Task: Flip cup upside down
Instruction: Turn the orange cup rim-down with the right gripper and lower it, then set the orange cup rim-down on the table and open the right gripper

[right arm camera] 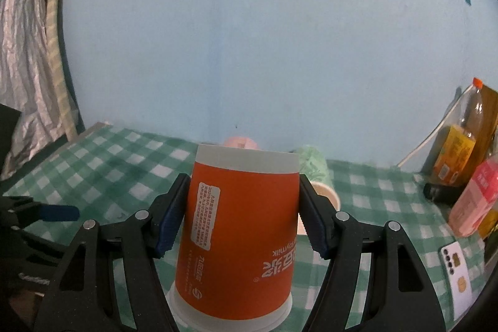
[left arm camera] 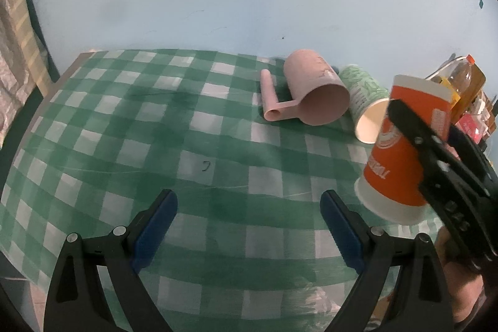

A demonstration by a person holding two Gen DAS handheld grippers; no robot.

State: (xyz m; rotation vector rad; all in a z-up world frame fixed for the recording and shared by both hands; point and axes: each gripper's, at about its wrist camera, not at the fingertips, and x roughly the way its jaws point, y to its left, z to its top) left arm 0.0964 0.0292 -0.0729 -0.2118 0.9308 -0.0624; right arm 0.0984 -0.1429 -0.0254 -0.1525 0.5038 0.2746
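An orange paper cup [right arm camera: 239, 235] with white bands is held upside down, its rim downward, between the blue pads of my right gripper [right arm camera: 241, 207], which is shut on it. In the left wrist view the same cup [left arm camera: 401, 151] hangs tilted just above the checked tablecloth [left arm camera: 155, 129] at the right, with the right gripper's black finger across it. My left gripper [left arm camera: 249, 226] is open and empty, low over the cloth to the left of the cup.
A pink mug [left arm camera: 314, 91] and a green patterned paper cup [left arm camera: 364, 101] lie on their sides at the back near the blue wall. Bottles [right arm camera: 463, 142], a pink carton [right arm camera: 476, 198] and a phone [right arm camera: 457, 269] sit at the right edge.
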